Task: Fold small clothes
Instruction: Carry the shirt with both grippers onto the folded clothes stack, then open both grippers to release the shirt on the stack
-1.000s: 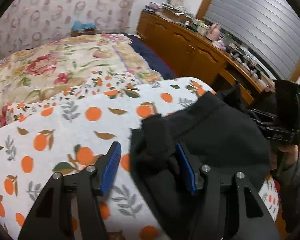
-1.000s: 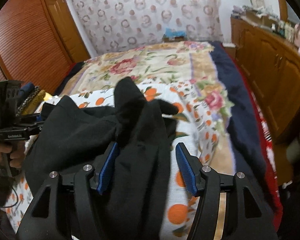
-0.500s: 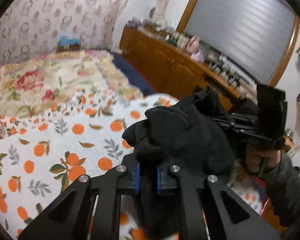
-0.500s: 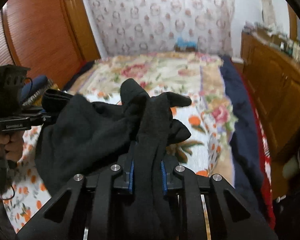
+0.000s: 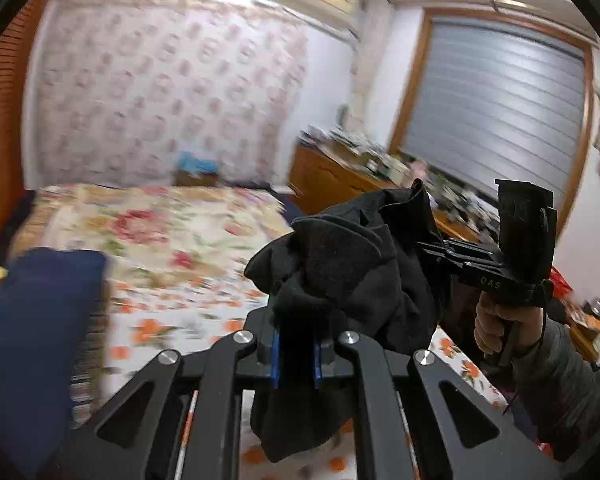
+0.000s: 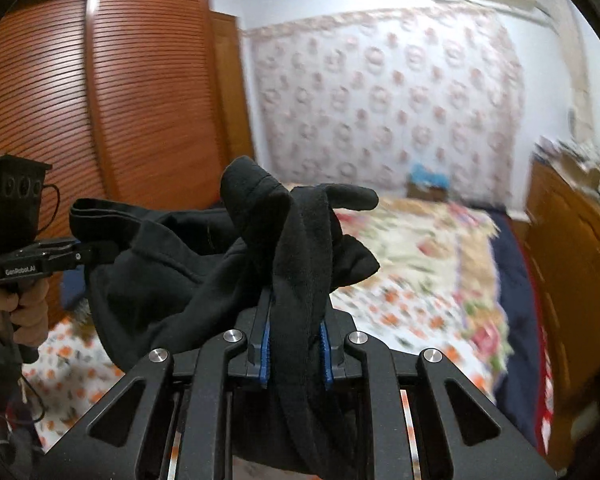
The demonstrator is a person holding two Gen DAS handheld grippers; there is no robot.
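Observation:
A small black garment [image 5: 352, 272] hangs in the air between both grippers, above the bed. My left gripper [image 5: 296, 354] is shut on one bunched edge of it, blue pads pressed into the cloth. My right gripper [image 6: 294, 354] is shut on the other edge of the black garment [image 6: 204, 276], with folds spilling over its fingers. Each view shows the opposite gripper held by a hand: the right gripper [image 5: 432, 256] at the right of the left wrist view, the left gripper [image 6: 96, 252] at the left of the right wrist view. The garment's lower part droops below the jaws.
Below lies a bed with an orange-print sheet [image 5: 160, 328] and a floral quilt [image 6: 420, 248]. A navy folded item [image 5: 32, 344] sits at the left. A wooden wardrobe [image 6: 112, 100] stands left, a cluttered wooden dresser [image 5: 340, 176] along the right, window blinds [image 5: 496, 108] behind it.
Both grippers closed on the black garment and lifted it off the bed. The views tilted up, so the walls and air conditioner now show.

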